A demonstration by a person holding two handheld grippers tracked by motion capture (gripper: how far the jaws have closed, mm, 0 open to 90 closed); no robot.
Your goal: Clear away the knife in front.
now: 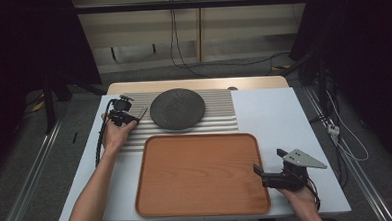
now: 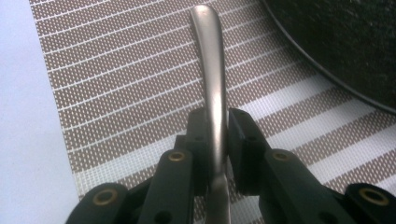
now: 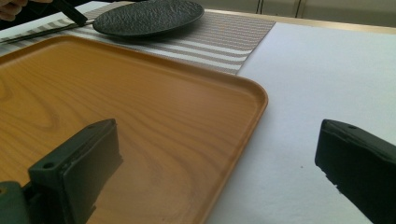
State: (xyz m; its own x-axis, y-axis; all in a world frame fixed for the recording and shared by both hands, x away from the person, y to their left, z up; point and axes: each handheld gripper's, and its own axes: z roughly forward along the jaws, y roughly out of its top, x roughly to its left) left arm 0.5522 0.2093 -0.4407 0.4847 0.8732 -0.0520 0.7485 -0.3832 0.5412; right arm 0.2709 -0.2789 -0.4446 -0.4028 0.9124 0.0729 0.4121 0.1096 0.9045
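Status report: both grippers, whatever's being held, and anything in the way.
Left gripper shut on metal utensil handle, over striped placemat beside dark plate. Right gripper open, empty, at wooden tray edge. Nothing in the way.

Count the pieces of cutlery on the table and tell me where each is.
1. A single metal utensil handle is clamped in the left tongs, over the striped placemat just left of the dark plate. Its working end is hidden, so its type is unclear.

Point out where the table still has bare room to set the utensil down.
The wooden tray is bare throughout. White tabletop right of the striped mat is open. It is tighter where the left gripper holds the utensil beside the dark plate.
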